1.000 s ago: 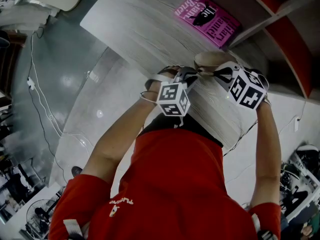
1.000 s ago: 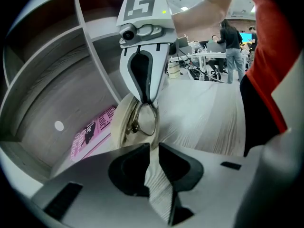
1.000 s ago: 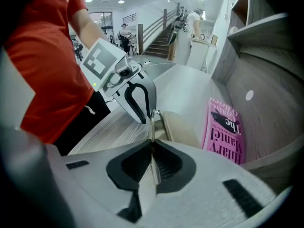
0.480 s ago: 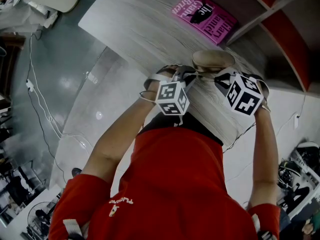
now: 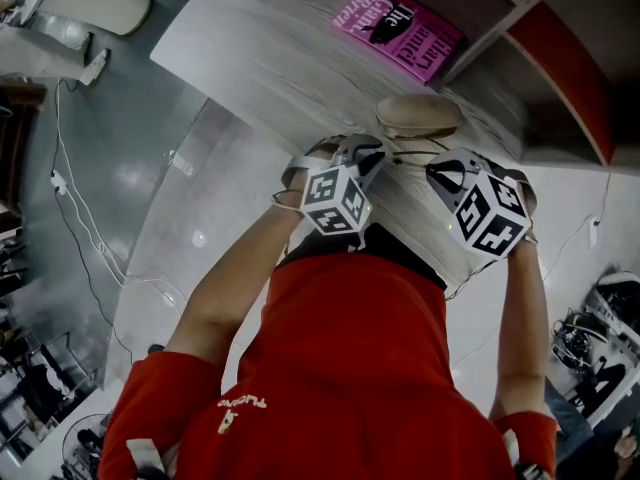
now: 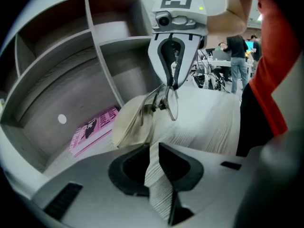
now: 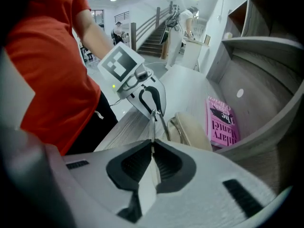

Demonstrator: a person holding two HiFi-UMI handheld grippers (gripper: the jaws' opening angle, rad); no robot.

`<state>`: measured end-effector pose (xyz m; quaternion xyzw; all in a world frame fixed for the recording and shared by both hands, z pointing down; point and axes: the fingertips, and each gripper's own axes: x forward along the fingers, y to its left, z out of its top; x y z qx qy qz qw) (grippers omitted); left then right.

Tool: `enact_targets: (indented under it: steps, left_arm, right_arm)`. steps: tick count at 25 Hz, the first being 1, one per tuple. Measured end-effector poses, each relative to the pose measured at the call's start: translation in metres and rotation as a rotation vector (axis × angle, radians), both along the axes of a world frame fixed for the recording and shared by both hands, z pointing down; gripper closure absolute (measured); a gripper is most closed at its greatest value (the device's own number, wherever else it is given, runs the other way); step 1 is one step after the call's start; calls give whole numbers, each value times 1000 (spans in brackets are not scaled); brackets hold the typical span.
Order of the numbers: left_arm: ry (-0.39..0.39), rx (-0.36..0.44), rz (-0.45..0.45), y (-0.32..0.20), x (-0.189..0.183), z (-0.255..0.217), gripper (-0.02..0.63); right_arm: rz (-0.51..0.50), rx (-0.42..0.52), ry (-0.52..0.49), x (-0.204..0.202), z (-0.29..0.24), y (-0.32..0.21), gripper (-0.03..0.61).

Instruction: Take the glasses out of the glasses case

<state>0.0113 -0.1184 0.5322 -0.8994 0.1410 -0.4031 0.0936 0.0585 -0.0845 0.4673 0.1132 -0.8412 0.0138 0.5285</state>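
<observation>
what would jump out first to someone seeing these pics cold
The glasses hang pinched in the right claw, close by the beige glasses case in the middle of the pale wood-grain table. A bright pink book lies further back near the shelves, and the person's red shirt fills the bottom of the head view.

The glasses case (image 5: 418, 115) lies on the table (image 5: 250, 58) near its back edge, below the shelf unit (image 5: 560, 58); the book (image 5: 398, 30) lies farther along that edge, apart from it; the glasses (image 6: 171, 106) hang over the table just before the case, toward the front edge.
</observation>
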Motion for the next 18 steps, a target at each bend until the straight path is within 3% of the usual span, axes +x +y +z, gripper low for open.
enact_targets:
  steps: [4,10,14,18]
  left_arm:
    - [156,-77,-104,-2,-4,-19,557]
    - [551,-231,-214,-2,-7,-82,536]
    - [756,-352,-225,-2,-6,-123,478]
    - [865,-426,-192,0,-7,-146,456]
  right_arm:
    - [77,37,-202,-11,-37,-3,552]
    - [164,-29,-596,-31,-103,-6,552]
    - [152,-118,-814,-43,-138,0,552]
    - [98,-164,-920,-51,-158,5,552]
